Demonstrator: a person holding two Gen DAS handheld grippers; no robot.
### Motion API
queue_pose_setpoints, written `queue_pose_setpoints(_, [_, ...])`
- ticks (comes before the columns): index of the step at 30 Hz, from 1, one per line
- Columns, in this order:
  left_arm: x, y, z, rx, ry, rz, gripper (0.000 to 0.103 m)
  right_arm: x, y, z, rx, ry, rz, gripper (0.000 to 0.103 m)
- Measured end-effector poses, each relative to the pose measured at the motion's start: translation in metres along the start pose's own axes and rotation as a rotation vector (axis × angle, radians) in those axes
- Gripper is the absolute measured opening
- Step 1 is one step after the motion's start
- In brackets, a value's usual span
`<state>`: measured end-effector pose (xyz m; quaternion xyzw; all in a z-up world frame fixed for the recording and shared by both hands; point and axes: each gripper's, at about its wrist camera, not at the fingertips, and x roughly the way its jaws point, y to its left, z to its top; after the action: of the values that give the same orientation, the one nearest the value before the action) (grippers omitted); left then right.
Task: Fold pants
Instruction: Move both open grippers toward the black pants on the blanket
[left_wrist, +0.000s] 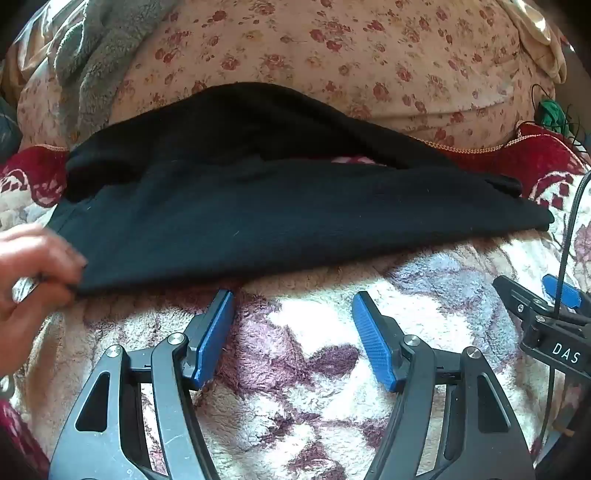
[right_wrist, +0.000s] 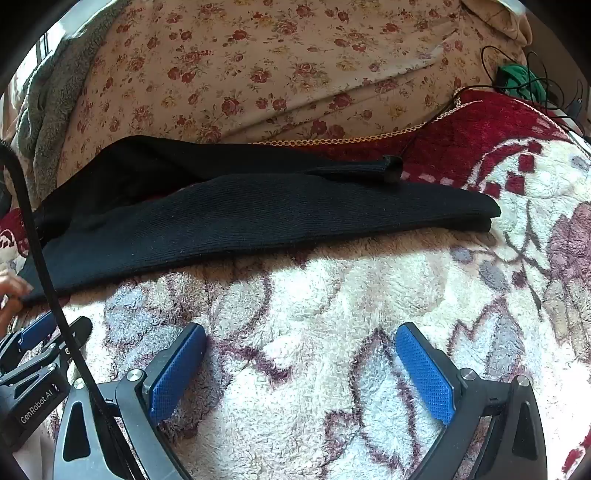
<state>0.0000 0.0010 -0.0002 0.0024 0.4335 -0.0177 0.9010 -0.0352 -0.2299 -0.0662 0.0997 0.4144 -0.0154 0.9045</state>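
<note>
Bare blanket (right_wrist: 314, 295) lies before both claws; pants (right_wrist: 258, 218) block beyond.

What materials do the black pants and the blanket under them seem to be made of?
Black pants: probably a matte knit, cotton-like; fine ribbed lines show, no shine. Blanket: looks like plush fleece, likely synthetic; its patterned pile is fuzzy and clumped.

1. My work surface is a bed (right_wrist: 332, 295) covered by a fluffy cream blanket (left_wrist: 314, 325) with purple and red flowers.
2. The black pants (left_wrist: 277, 221) lie folded across it.
3. A floral duvet (right_wrist: 240, 74) is heaped just behind the pants.
</note>
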Motion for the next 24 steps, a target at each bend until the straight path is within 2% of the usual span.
queue_pose_setpoints(24, [-0.0003, 0.0013, -0.001, 0.009, 0.001, 0.011, 0.067, 0.0008, -0.0009, -0.0006, -0.001, -0.002, -0.001, 0.102])
